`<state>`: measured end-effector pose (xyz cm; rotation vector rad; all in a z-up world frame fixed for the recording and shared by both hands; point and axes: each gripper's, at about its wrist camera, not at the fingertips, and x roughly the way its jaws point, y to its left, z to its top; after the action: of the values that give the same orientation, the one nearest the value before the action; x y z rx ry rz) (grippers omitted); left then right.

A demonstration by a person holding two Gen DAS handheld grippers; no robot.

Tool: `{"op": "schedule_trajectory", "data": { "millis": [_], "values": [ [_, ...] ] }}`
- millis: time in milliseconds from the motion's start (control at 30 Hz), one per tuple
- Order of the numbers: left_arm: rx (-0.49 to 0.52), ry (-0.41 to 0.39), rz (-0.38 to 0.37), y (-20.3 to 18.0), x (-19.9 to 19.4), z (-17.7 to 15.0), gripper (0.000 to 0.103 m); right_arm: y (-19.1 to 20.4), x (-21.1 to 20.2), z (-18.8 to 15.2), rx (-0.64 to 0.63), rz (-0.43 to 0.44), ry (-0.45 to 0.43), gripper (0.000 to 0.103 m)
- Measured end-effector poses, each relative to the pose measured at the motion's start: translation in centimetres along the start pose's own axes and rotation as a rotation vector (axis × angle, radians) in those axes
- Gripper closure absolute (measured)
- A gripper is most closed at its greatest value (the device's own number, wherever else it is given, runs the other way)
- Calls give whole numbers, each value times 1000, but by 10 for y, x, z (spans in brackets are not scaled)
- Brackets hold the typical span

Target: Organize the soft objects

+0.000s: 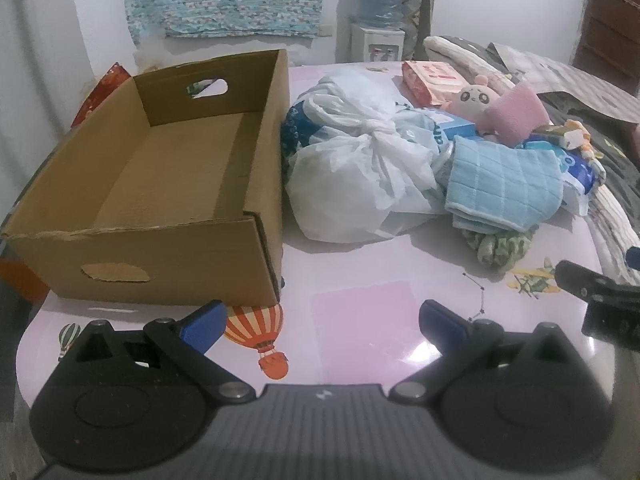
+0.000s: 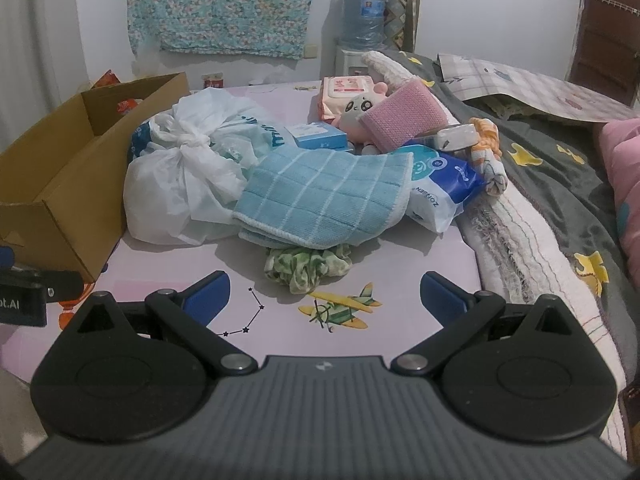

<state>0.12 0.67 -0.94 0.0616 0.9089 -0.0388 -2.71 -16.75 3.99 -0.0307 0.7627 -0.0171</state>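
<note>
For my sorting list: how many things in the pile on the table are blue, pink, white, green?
Blue: 3 (cloth, small box, tissue pack)
Pink: 3 (sponge, wipes pack, plush)
White: 1 (tied bag)
Green: 1 (scrunchie)
Total: 8

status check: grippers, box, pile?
Left gripper open, empty; right gripper open, empty. Cardboard box empty, left of pile. Blue cloth on green scrunchie, nearest right gripper. Nothing blocking.

- My left gripper [image 1: 320,326]: ribbed grey body, 2 black round housings, black linkage arms with silver screws, blue fingers [image 1: 202,325].
- My right gripper [image 2: 325,299] looks identical, small white logo centred.
</note>
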Motion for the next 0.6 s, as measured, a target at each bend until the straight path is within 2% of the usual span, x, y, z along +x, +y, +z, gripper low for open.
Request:
{"op": "schedule_trajectory", "data": {
  "millis": [600],
  "values": [
    [28,-5,-24,-6,-1,2,0,-1,-1,1,-6,-15,5,1]
  ]
}}
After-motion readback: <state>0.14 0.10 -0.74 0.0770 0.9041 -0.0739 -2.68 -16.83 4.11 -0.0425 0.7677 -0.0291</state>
